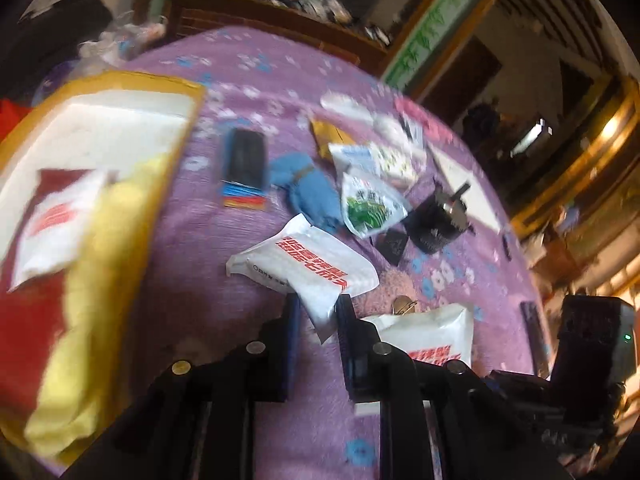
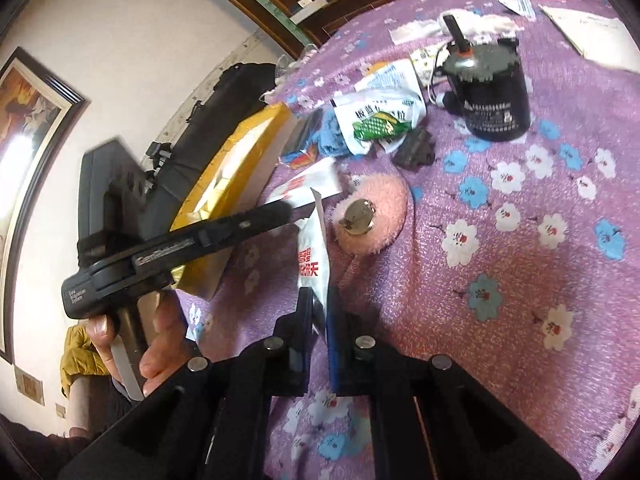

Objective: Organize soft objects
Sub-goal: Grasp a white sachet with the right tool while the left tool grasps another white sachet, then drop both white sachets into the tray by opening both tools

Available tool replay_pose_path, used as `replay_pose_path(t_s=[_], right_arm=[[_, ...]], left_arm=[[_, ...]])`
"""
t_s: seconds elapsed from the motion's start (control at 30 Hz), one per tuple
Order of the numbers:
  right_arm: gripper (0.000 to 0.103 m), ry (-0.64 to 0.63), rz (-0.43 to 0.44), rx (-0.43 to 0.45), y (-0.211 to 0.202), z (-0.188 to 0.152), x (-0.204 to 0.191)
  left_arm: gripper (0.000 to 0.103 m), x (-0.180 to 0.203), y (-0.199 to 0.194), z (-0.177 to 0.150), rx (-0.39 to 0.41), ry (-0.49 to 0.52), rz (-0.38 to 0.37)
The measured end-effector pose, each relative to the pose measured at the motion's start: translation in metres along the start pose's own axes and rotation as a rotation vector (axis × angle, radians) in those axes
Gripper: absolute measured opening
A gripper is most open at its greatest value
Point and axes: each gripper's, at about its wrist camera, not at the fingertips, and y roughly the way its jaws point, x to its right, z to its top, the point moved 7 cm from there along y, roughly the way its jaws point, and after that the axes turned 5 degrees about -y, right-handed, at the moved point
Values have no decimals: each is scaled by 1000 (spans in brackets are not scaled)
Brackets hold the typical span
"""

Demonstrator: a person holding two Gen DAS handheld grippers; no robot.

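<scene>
Both tools (image 1: 316, 304) (image 2: 318, 300) pinch white packets (image 1: 308, 268) (image 2: 314, 256), corners hidden between fingers.

Left tongs (image 1: 316, 312) showing matte black fingers with blue inner pads, round silver screws glinting on black linkages, right tongs (image 2: 318, 312) looking alike, bare-skinned hand (image 2: 156, 344) showing pale fingernails

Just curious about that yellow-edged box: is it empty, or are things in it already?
Not empty. The box already holds a white packet with red print, lying over something red, and a yellow cloth.
</scene>
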Motion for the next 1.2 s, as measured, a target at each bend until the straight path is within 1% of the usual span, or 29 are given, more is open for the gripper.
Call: replay_pose_path(t_s=[0.07,0.1,0.2,0.3,0.47,0.5,0.57,0.7,0.8,0.87,0.97,1.03,1.1,1.13,1.17,1.2], right_arm=[[5,7,7,15,-11,-2,4],[5,18,27,25,-14,0,5],[5,29,47,50,-18,5,4],[4,27,74,61,-19,12,-5],[4,-17,136,83,-5,41,-49],[4,-30,150,80,-1,45,-57],[5,-56,157,72,12,57,-73],[5,-91,168,47,47,84,-105],[5,-77,153,26,75,104,-118],[5,-38,149,-7,98,115,-121],[5,-10,138,-45,131,127,-122],[5,-4,112,-80,155,129,-120],[8,12,100,-106,170,126,-117],[9,12,102,-117,177,125,-116],[10,12,104,-125,182,124,-115],[14,24,106,-130,185,123,-113]], left_arm=[[18,-6,-11,-1,12,-37,-3],[18,-7,-18,-2,21,-46,-16],[18,-5,-49,-1,86,-58,-55],[18,-11,-72,4,138,-73,-52],[18,-42,-114,21,229,-117,-14],[18,-54,-122,27,253,-138,9],[18,-73,-129,34,269,-170,50],[18,-109,-134,41,292,-222,109],[18,-137,-131,50,307,-269,138],[18,-159,-125,57,304,-311,162],[18,-177,-113,63,295,-337,186],[19,-183,-106,62,283,-345,191],[21,-187,-102,61,274,-347,202],[22,-189,-99,59,271,-349,208],[28,-190,-97,57,268,-347,212],[38,-192,-93,56,257,-350,208]])
